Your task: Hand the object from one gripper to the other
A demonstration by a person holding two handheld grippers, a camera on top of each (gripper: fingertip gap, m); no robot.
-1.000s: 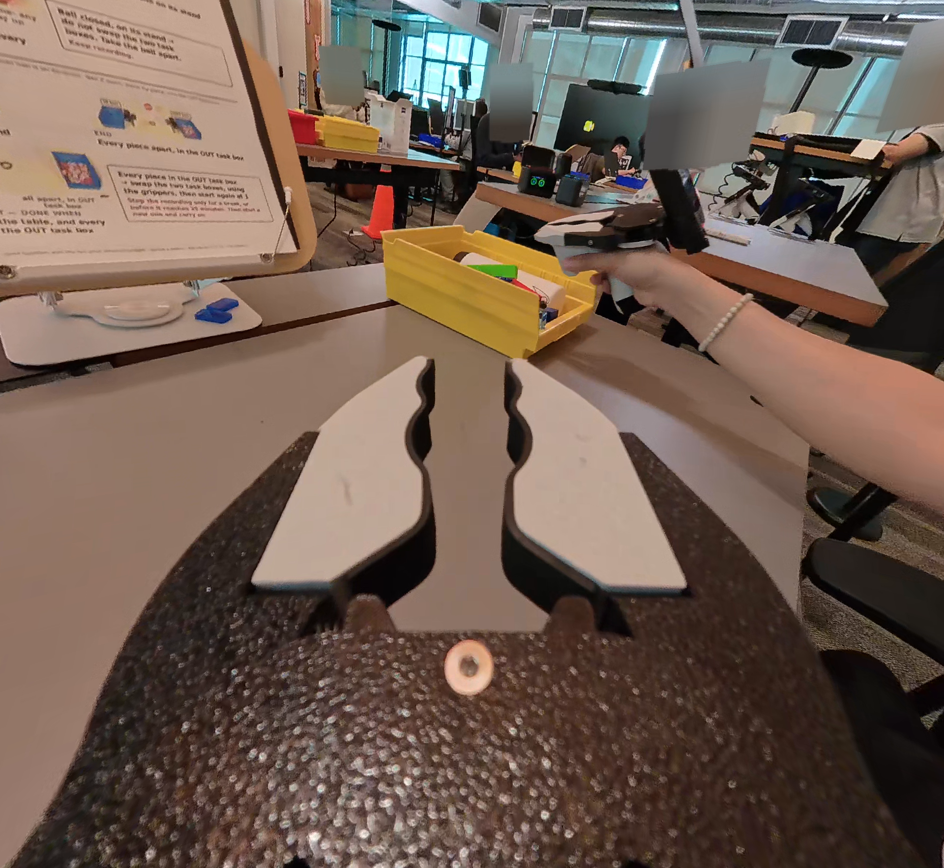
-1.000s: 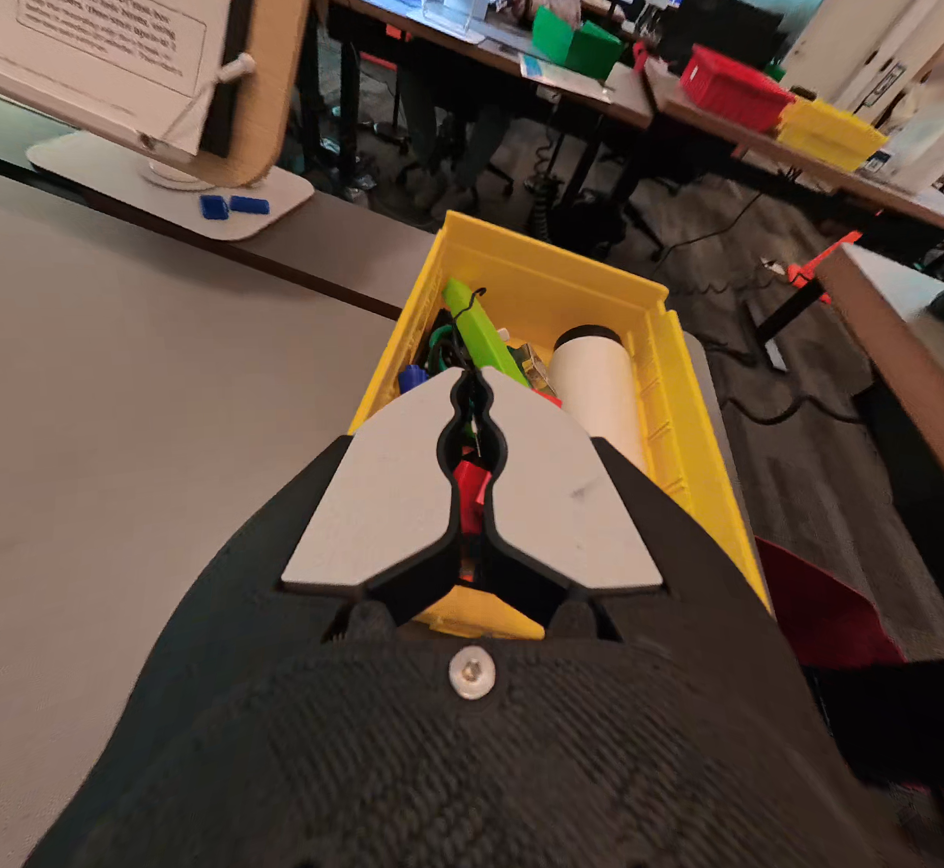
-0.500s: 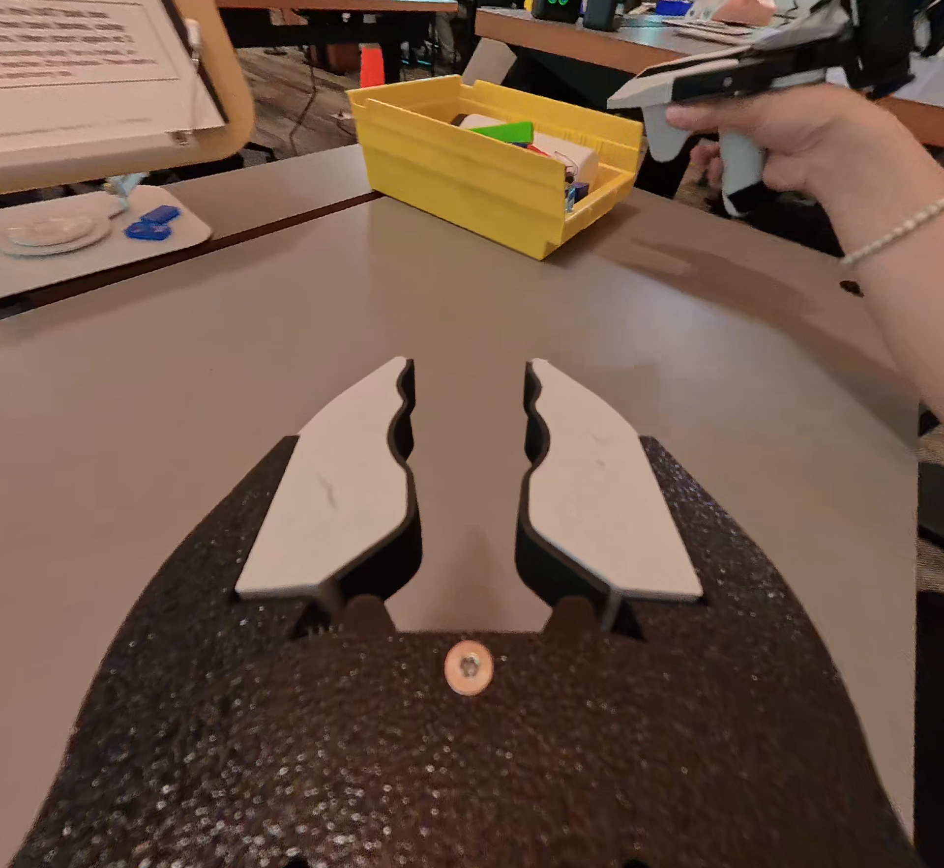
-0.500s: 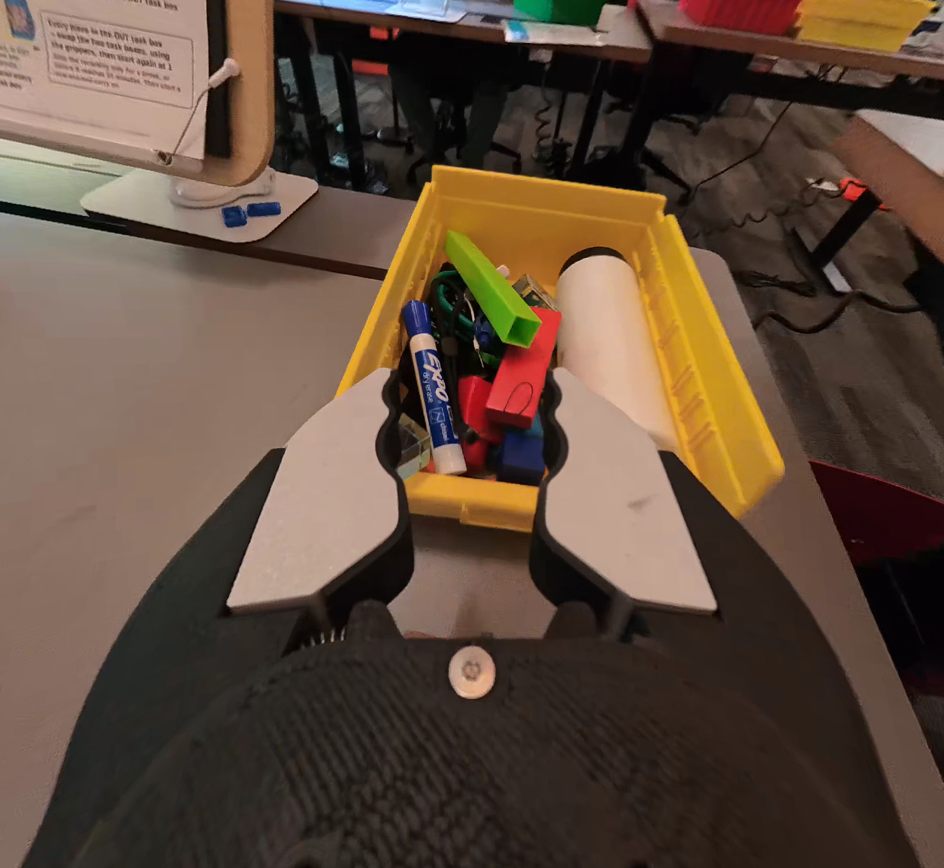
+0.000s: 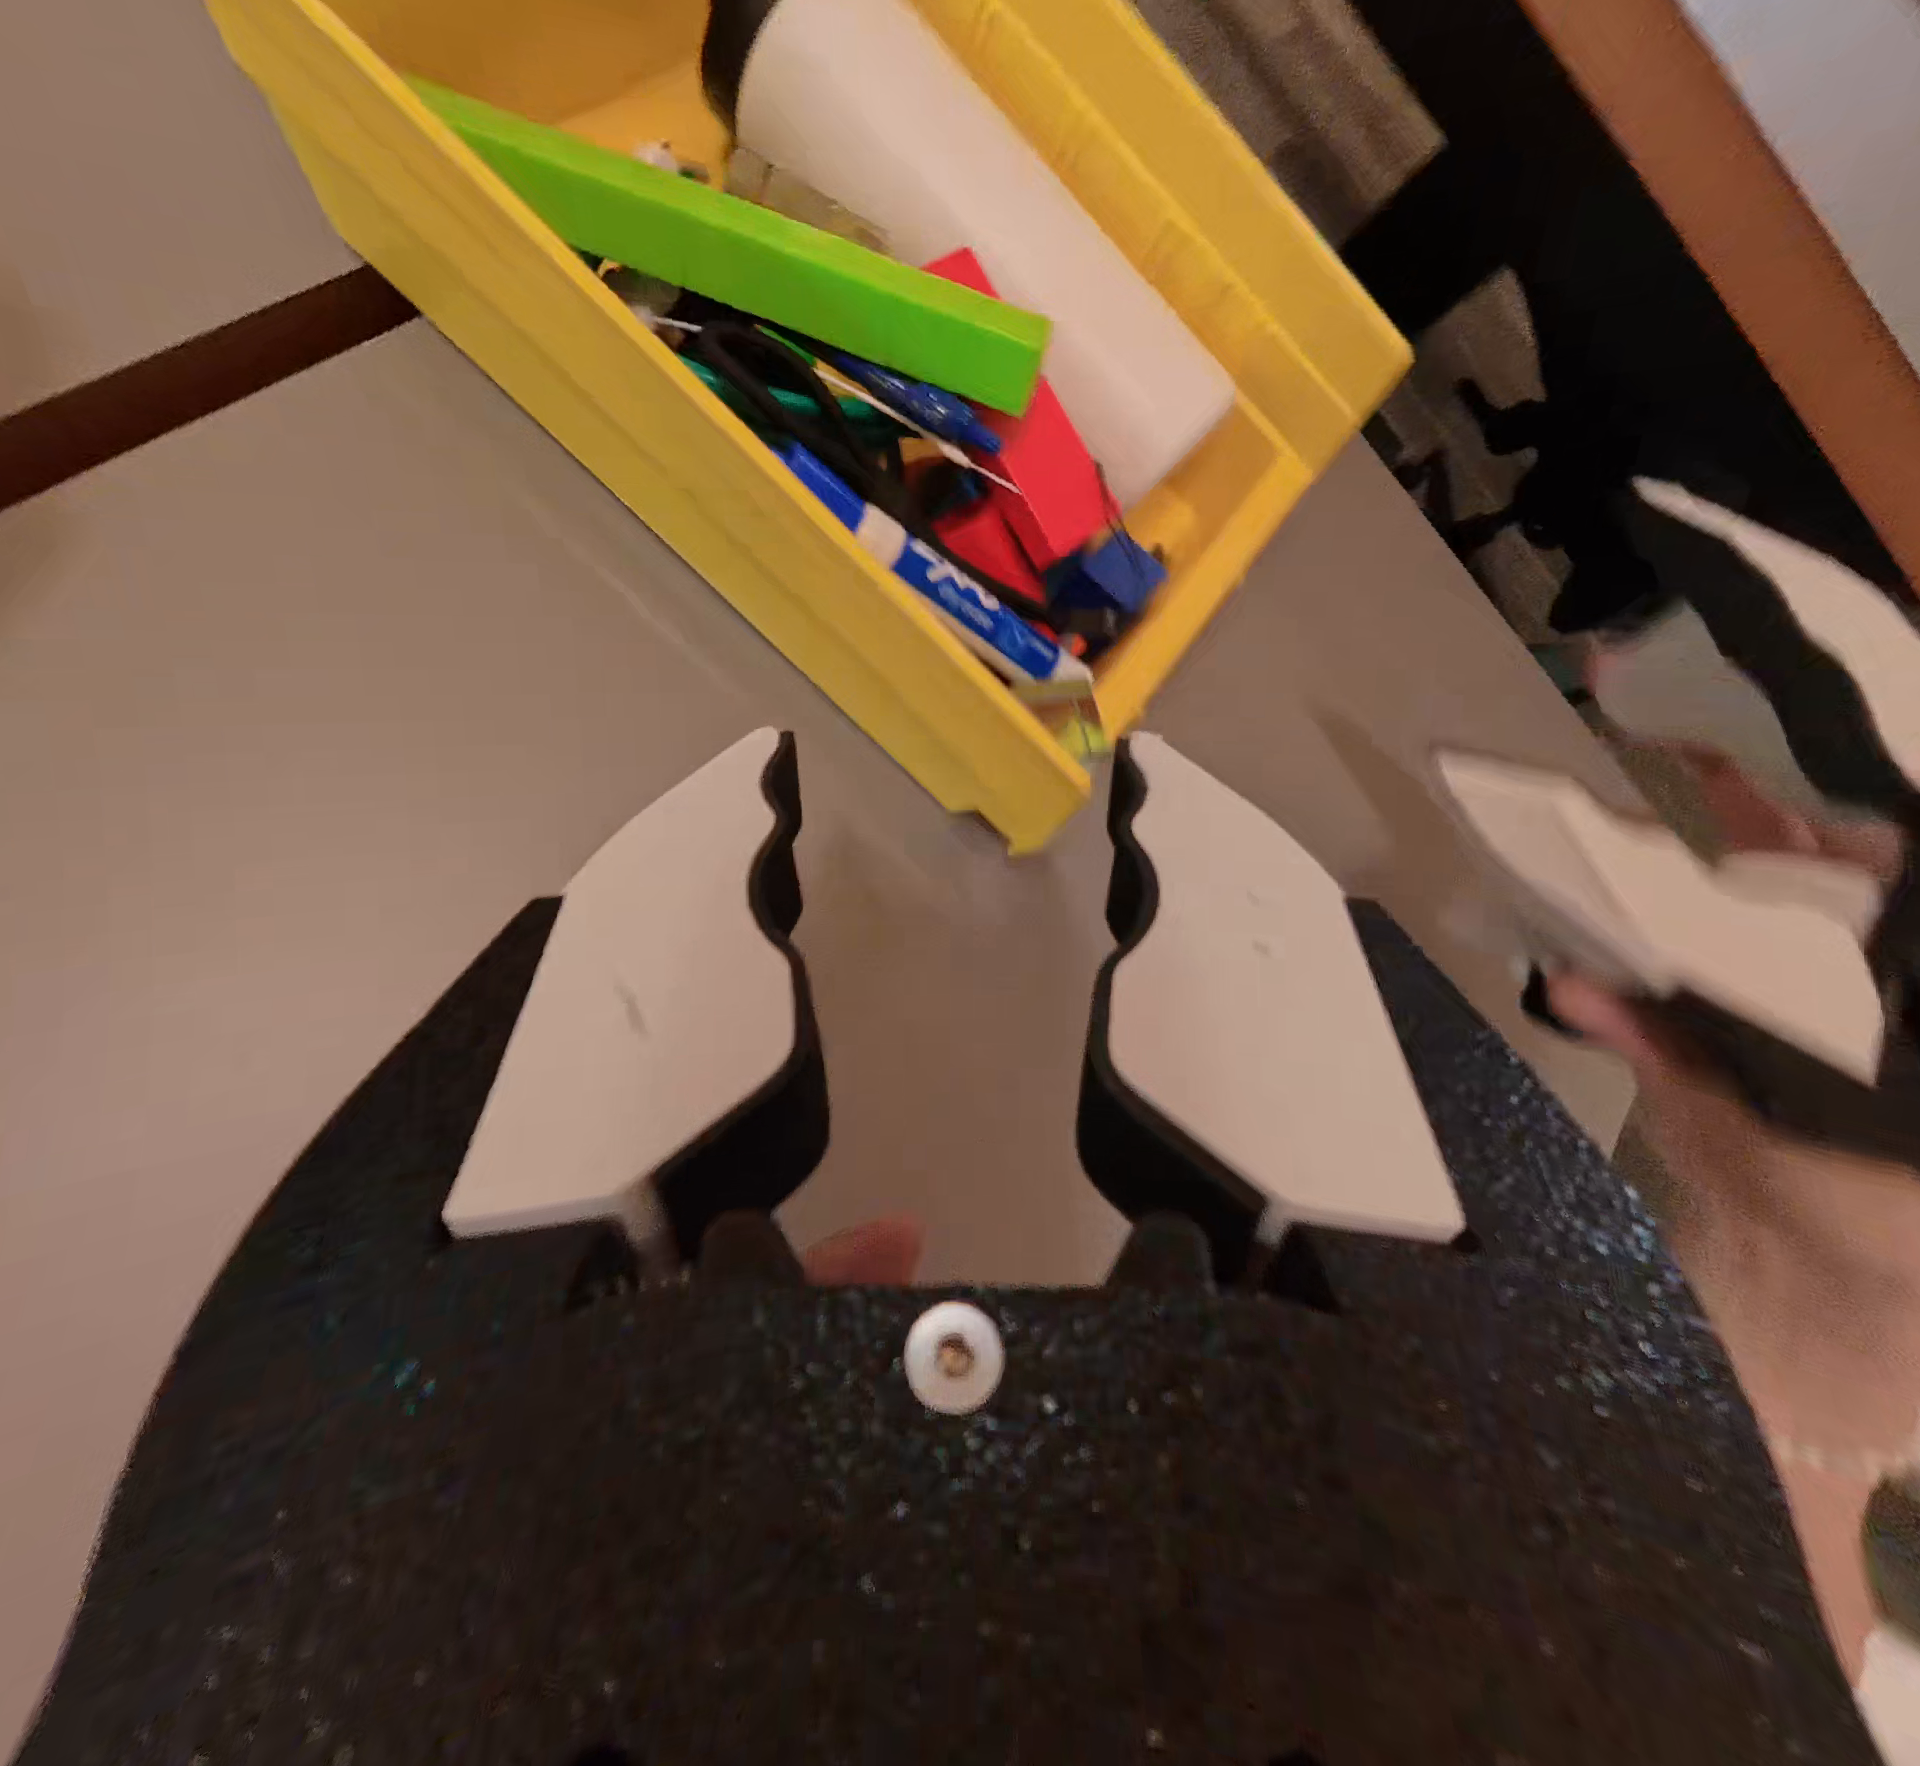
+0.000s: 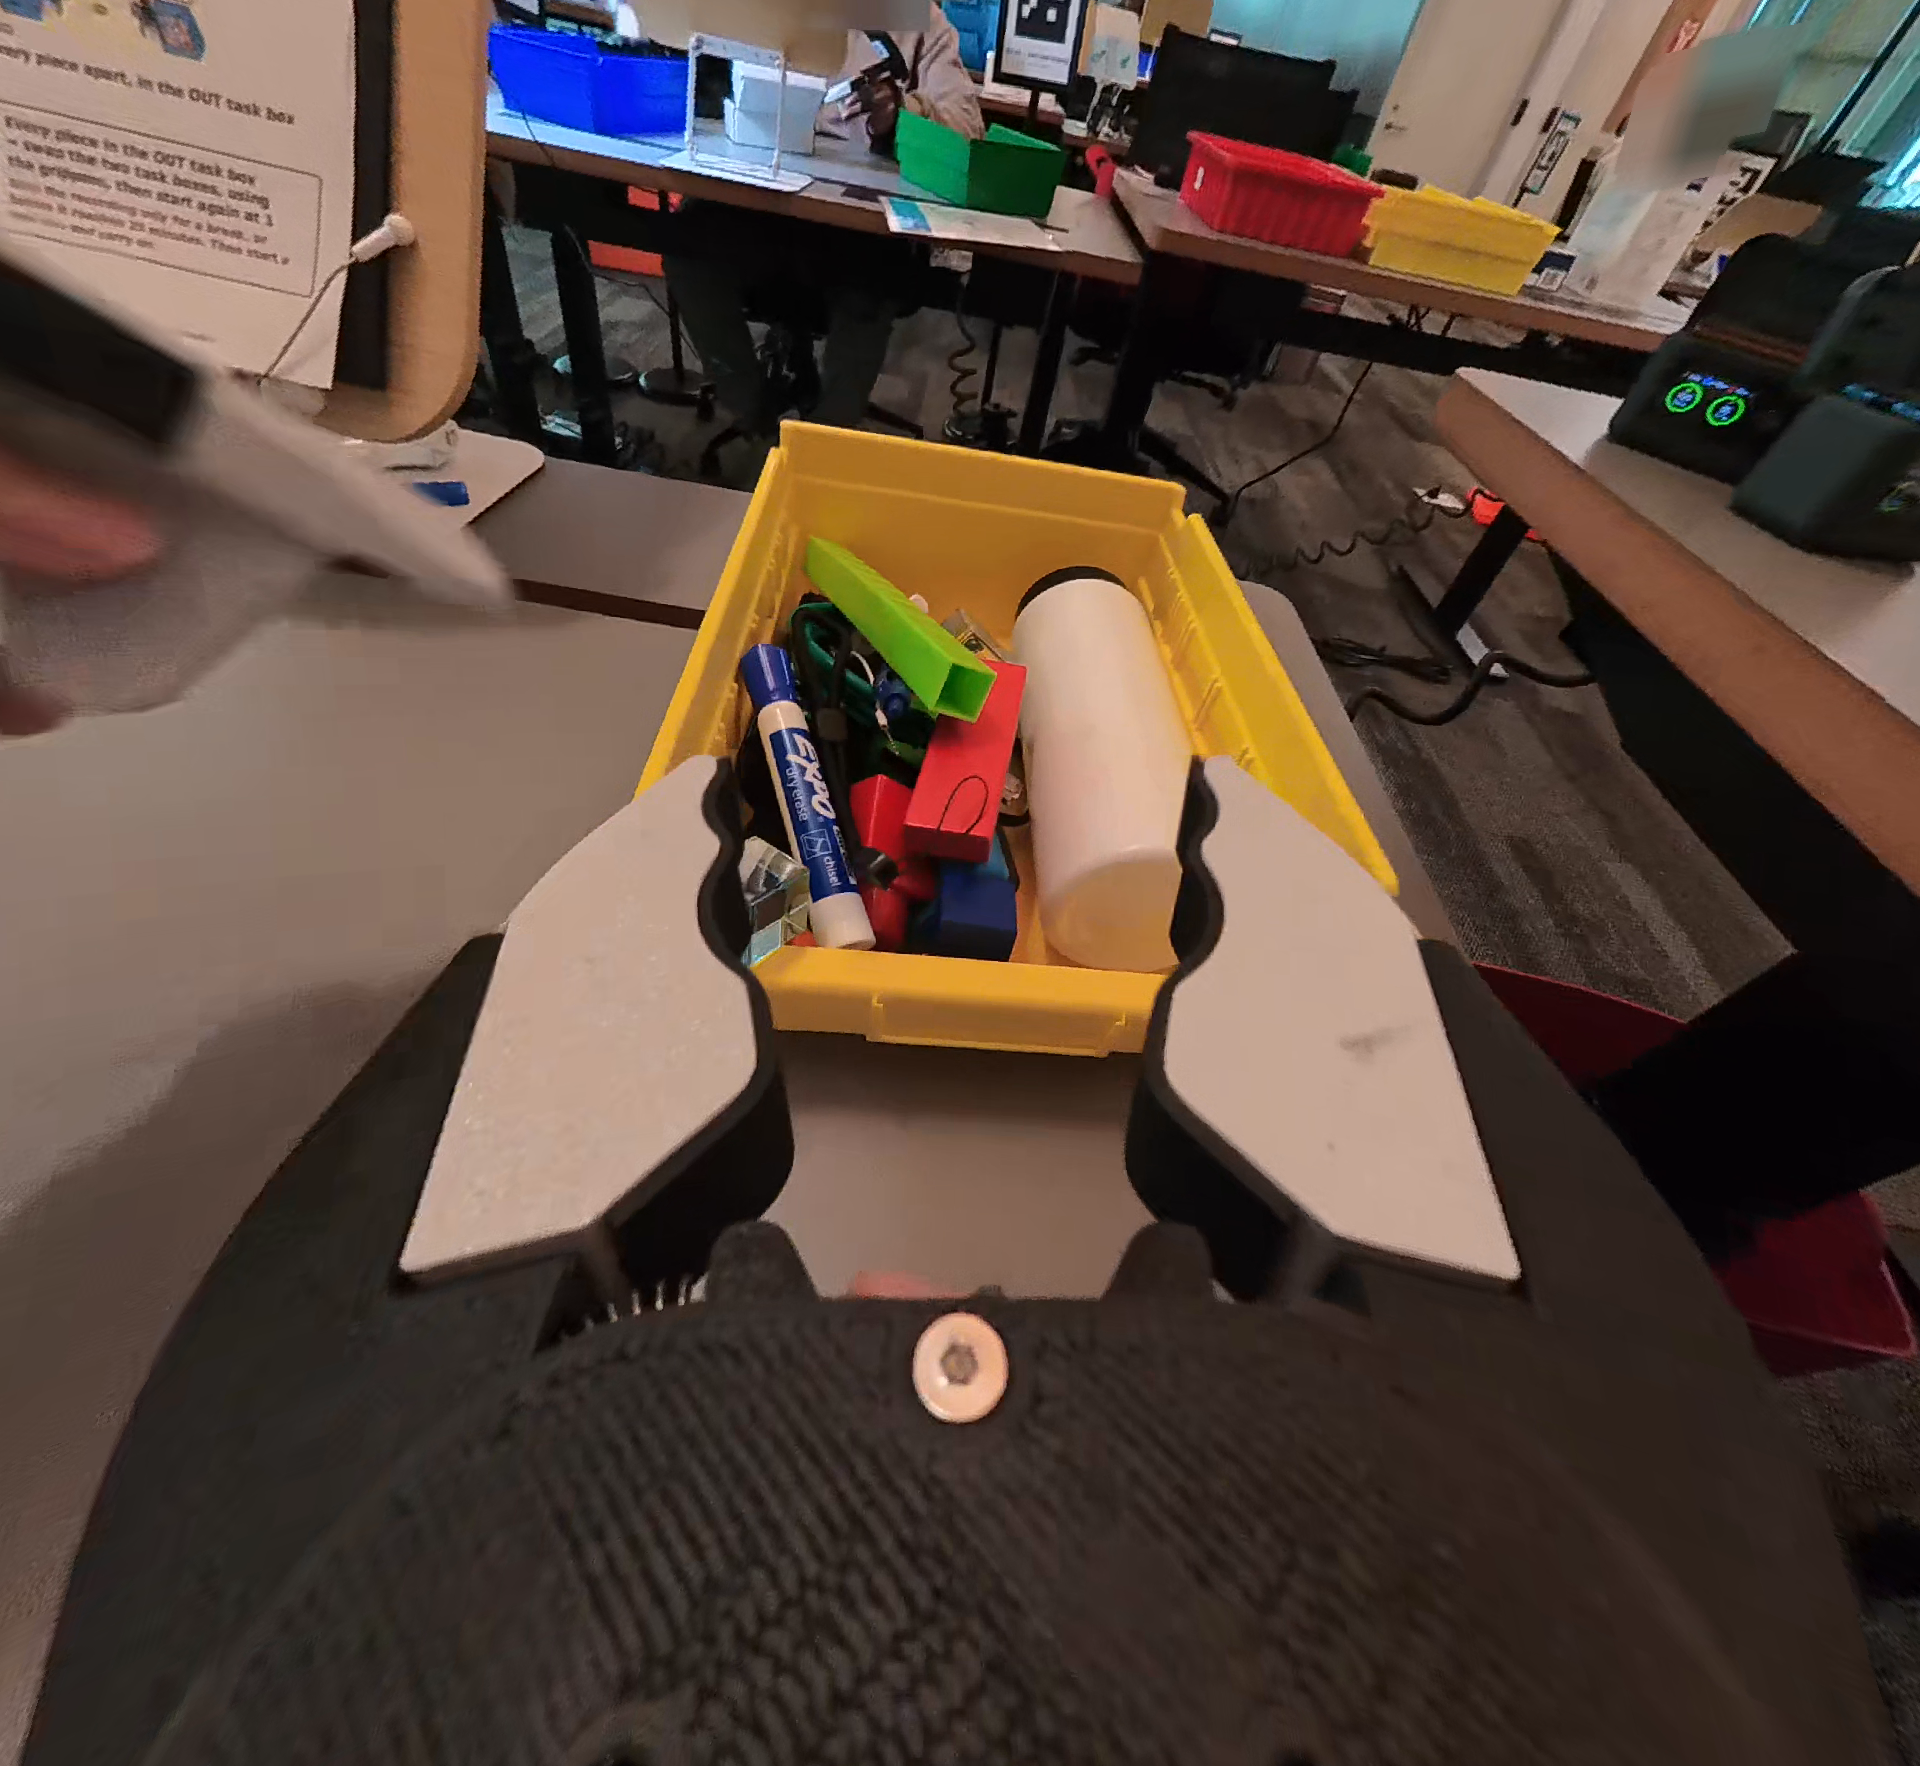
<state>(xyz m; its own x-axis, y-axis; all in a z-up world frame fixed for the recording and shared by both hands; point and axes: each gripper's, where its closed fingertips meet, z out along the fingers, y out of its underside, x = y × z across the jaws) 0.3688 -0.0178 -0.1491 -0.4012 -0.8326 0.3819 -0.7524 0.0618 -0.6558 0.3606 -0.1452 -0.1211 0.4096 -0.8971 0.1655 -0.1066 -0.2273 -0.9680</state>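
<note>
Over the grey table (image 6: 312, 833), both released grippers, left gripper (image 5: 951, 760) and right gripper (image 6: 956, 797), tilt toward the yellow bin (image 6: 977, 1010).

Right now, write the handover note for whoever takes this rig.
Left gripper: open, empty, near the front corner of the yellow plastic bin.
Right gripper: open, empty, at the bin's front wall.
In the bin: white cylindrical bottle, green rectangular bar, blue-capped marker, red block, among other items.
Done: nothing picked.
Left: pick one object, pass it to the other gripper.
</note>
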